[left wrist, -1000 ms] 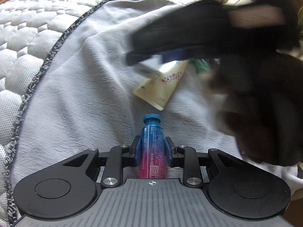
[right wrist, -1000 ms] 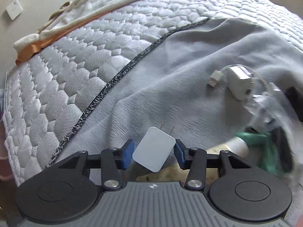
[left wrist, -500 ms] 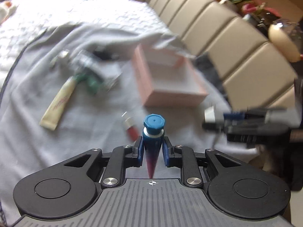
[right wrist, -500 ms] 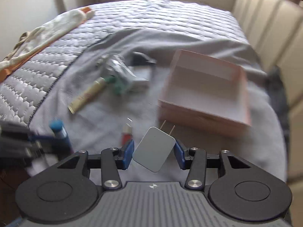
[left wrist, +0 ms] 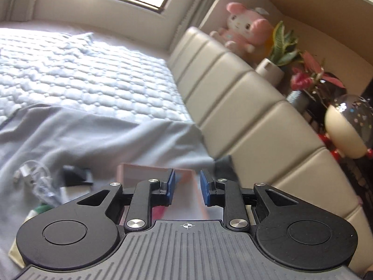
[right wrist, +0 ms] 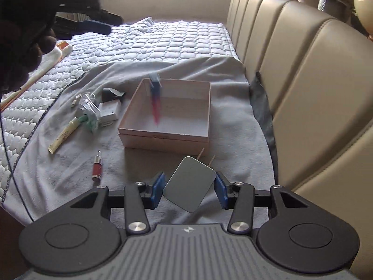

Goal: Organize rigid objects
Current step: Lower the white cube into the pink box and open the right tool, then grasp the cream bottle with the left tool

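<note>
A grey plug adapter (right wrist: pixel 189 184) is clamped in the right gripper (right wrist: pixel 189 190) near the pink box (right wrist: pixel 163 137); a blurred blue-red tube (right wrist: pixel 155 101) is seen over the box's far-left corner. The left gripper (left wrist: pixel 186 187) is parted and empty.

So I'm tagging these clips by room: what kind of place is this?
Most likely a bedroom: a quilted mattress fills the floor of the view, a padded headboard runs along it, and a pink plush toy sits on the ledge behind.

Quilted mattress (right wrist: pixel 163 44) cloth, matt. Grey sheet (right wrist: pixel 209 74) soft, wrinkled. Headboard (right wrist: pixel 303 70) smooth beige leather look, slight sheen. Box (right wrist: pixel 163 137) matt pink cardboard. Charger (right wrist: pixel 188 184) smooth plastic, metal prongs. Pads (right wrist: pixel 158 190) blue, matt.
</note>
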The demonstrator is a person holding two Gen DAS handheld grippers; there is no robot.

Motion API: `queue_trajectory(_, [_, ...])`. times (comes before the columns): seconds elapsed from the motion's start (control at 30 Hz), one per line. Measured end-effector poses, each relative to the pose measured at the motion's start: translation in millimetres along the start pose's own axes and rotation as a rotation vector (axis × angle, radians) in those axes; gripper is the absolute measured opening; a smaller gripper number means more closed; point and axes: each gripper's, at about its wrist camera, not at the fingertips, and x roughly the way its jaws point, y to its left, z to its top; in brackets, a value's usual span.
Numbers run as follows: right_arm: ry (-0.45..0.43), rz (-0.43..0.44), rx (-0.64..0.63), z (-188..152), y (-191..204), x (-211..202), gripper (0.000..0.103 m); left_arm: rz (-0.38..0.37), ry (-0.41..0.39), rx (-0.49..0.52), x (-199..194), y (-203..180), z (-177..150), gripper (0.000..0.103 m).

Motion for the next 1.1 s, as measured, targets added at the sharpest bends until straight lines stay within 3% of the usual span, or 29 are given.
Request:
queue_trajectory(0.13, [-0.017,0.037,0.028,19.9,3.4,11.1,0.046,0.098,0.091,-0.016,-17.4,41.3,-42.4,0.026])
queue_trajectory(0.27, [-0.161,0.071,-0.014,79.9,18.0,25.6,0.046,0.206,0.229,-0.033,-40.6,81.6,-104.5,0.026])
queue_trajectory(0.37, [-0.205,0.042,0.012,126.4,24.5,50.4,0.049,0.288,0.315,-0.086,-57.4,116.2,-141.3,0.026])
queue_trajectory(0.47, [-0.206,-0.004,0.023,144.4,36.3,67.6,0.055,0.334,0.346,-0.109,-67.0,141.5,-157.0,0.026])
queue_trajectory(0.6, [-0.165,-0.029,0.017,121.7,57.0,85.0,0.067,0.379,0.365,-0.056,-66.2,159.5,-159.8,0.026])
queue_trajectory(0.8, [-0.058,-0.105,-0.065,50.9,101.0,116.1,0.067,0.406,0.356,-0.070,-63.5,182.4,-158.6,0.026])
queue_trajectory(0.93, [0.065,-0.043,-0.079,7.4,127.1,130.4,0.067,0.417,0.331,-0.061,-60.0,196.6,-155.3,0.026])
queue_trajectory(1.1, [0.195,0.042,-0.053,-30.5,150.3,150.6,0.067,0.412,0.353,-0.059,-44.5,209.8,-146.7,0.026])
